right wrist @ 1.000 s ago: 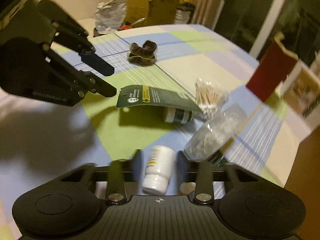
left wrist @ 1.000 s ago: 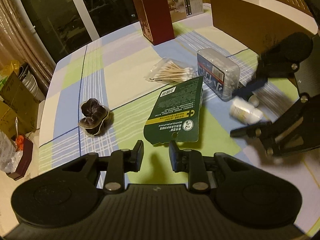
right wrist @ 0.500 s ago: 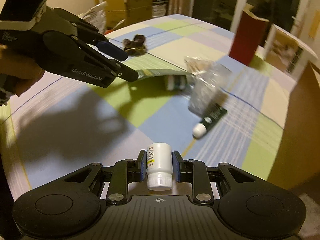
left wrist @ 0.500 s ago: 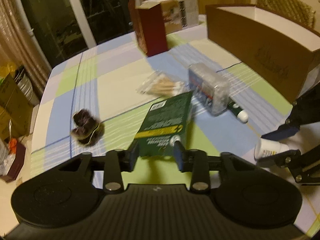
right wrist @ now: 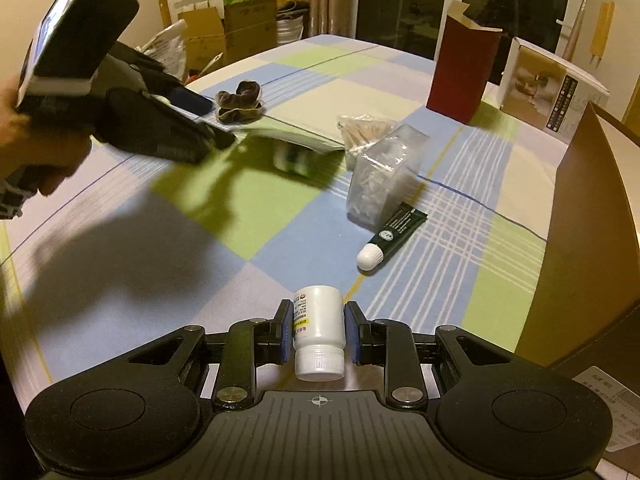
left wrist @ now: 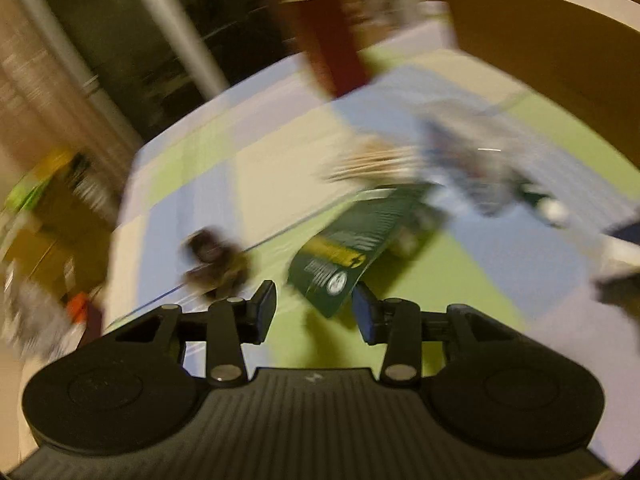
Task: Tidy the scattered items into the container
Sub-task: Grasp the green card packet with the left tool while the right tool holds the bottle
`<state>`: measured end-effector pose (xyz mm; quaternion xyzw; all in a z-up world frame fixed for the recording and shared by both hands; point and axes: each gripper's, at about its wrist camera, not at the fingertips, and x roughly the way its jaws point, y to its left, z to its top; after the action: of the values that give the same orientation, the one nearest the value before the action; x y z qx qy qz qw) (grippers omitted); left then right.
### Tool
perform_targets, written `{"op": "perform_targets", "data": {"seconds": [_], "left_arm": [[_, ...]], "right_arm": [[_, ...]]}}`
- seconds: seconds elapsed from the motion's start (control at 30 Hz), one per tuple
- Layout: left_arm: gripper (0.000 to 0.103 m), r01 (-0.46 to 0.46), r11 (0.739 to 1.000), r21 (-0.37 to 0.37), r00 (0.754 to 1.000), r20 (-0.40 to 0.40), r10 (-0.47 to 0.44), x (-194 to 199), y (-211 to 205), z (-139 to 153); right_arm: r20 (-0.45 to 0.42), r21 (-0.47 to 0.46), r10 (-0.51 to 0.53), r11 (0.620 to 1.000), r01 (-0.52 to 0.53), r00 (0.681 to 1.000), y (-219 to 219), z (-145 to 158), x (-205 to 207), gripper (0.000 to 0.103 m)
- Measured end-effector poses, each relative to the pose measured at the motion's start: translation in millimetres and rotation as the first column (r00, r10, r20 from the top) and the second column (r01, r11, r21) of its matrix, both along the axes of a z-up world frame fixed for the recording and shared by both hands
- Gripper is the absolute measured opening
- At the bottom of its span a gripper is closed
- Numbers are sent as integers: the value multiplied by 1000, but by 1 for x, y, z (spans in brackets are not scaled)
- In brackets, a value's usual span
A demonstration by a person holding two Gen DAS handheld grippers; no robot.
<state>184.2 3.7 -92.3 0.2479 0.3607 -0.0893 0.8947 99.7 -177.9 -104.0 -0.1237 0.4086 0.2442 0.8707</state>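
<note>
My right gripper (right wrist: 316, 330) is shut on a white pill bottle (right wrist: 319, 326), held above the checked tablecloth, cap toward the camera. The brown cardboard container (right wrist: 584, 240) stands just to its right. My left gripper (left wrist: 314, 308) is open, its fingers on either side of the near corner of a green packaging card (left wrist: 356, 248); that view is blurred. From the right wrist view the left gripper (right wrist: 208, 128) reaches over the card (right wrist: 288, 136). A green tube with a white cap (right wrist: 390, 236), a clear swab box (right wrist: 380, 176), loose cotton swabs (right wrist: 366, 128) and a dark hair scrunchie (right wrist: 240, 102) lie on the table.
A dark red open carton (right wrist: 460, 68) and a white product box (right wrist: 550, 88) stand at the table's far side. Cardboard boxes and bags (right wrist: 228, 28) sit on the floor beyond the far left edge. A paper slip (right wrist: 612, 392) lies at the lower right.
My right gripper has lifted the pill bottle back toward the container. My left gripper has moved forward to the green card and opened wider around its corner.
</note>
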Motion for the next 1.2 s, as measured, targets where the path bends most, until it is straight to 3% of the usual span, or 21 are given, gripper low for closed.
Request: {"op": "perform_targets", "data": {"seconds": [0.1,0.2,0.4,0.57,0.83,1.0,1.2], "left_arm": [[37,-106,993,-43,994,2,106,4,17,5],[38,-140,982,-131,990,-26,138,-3,23,12],[52,-105,955,-279,991,-106,78,-14,0,13],[52,-90,957,-277,993,-102,64,-3,-25,3],[50,-168,950,-263,985,-76,153,20,-43,-11],[30,-200,948,-247,980,-69,189,26,-43,-16],[30,-185,953,-240,982,-68,174,19,-40,-10]], "right_arm": [[4,-1,-10,1000,10,1000,-1,1,0,29],[9,-3,-34,999,34,999,-3,3,1,29],[5,-2,-108,994,108,994,-13,2,5,29],[-4,11,-124,992,124,992,-17,1,6,29],[-3,25,-148,989,148,989,-24,2,6,29],[-2,28,-148,989,148,989,-23,2,6,29],[19,31,-150,988,149,989,-22,9,5,29]]}}
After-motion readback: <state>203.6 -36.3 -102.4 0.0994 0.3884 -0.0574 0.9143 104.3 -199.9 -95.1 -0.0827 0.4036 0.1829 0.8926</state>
